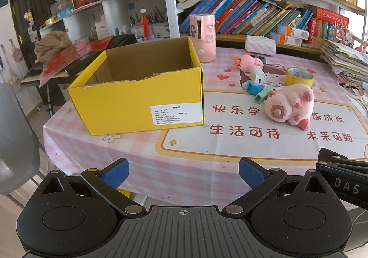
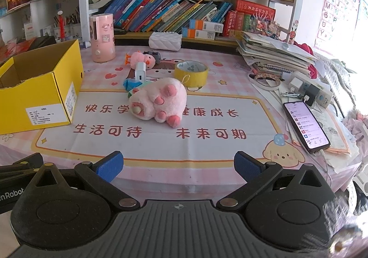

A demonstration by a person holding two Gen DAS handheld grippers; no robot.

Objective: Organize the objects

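An open yellow cardboard box (image 1: pixel 138 101) stands on the table's left side; it also shows in the right wrist view (image 2: pixel 46 94). Right of it lie a pink plush pig (image 1: pixel 289 106) (image 2: pixel 158 101), a yellow tape roll (image 1: pixel 299 77) (image 2: pixel 191 71), a white charger (image 1: pixel 258 75) (image 2: pixel 140 71), a blue item (image 1: pixel 253 87) (image 2: pixel 131 84), a green item (image 1: pixel 263 94) and a small pink plush (image 1: pixel 249 62) (image 2: pixel 140 59). My left gripper (image 1: pixel 184 174) is open and empty above the near table edge. My right gripper (image 2: pixel 178 168) is open and empty there too.
A pink cylinder appliance (image 1: pixel 203 37) (image 2: pixel 102 37) and a white quilted pouch (image 1: pixel 261 45) (image 2: pixel 164 41) stand at the back. A phone (image 2: pixel 306 124), chargers and stacked papers (image 2: pixel 273 53) crowd the right side. Bookshelves (image 2: pixel 172 14) line the back. A grey chair (image 1: pixel 13 143) stands left.
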